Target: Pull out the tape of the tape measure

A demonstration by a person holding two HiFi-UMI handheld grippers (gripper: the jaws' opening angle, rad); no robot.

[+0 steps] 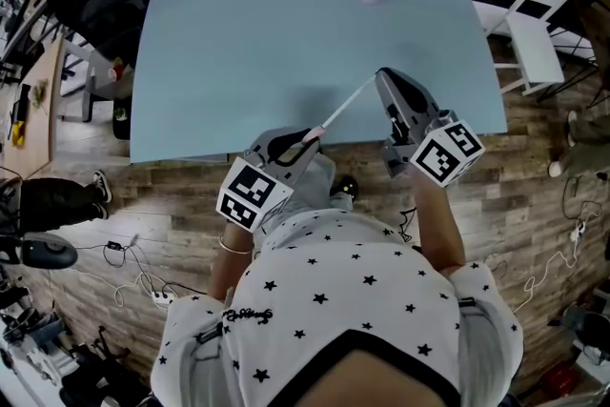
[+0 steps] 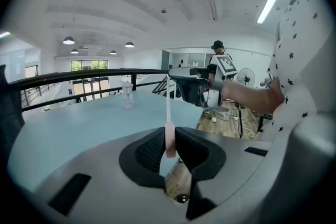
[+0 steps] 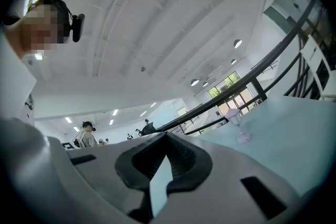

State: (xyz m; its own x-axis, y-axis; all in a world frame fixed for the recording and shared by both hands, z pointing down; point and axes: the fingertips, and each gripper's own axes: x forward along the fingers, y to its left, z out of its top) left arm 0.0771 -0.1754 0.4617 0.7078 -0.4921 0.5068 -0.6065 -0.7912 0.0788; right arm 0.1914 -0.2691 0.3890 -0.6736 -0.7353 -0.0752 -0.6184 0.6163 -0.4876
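- Pinching the pink case (image 2: 170, 142) of the tape measure, the left gripper (image 2: 169, 136) has its jaws partly spread with the ribbed pads pressed on the case's flat sides; the case sits edge-on between them, above the near edge of the pale blue table (image 1: 238, 43)
- Pressed together, the jaws of the right gripper (image 3: 167, 136) leave only a slit; a pale strip shows in it, which I take for the tape's end, so this gripper looks clamped on the tape (image 1: 345, 105)
- From the head view the white tape runs in a straight line from the case up and right to the right gripper's tips; it hangs in the air over the table's front edge, touching nothing else
- Handling, as a judgement: the tape looks thin, narrow and light, probably limp rather than stiff; it would sag or twist if the tension drops, and it could slide out of flat pads if pulled at an angle
- Best hold: the very end of the tape, flat between the pads, for the pulling side; the case by its broad faces, clear of the slot, for the anchoring side
- The case seems small and smooth; a firm squeeze should do, since a hard one may jam the reel
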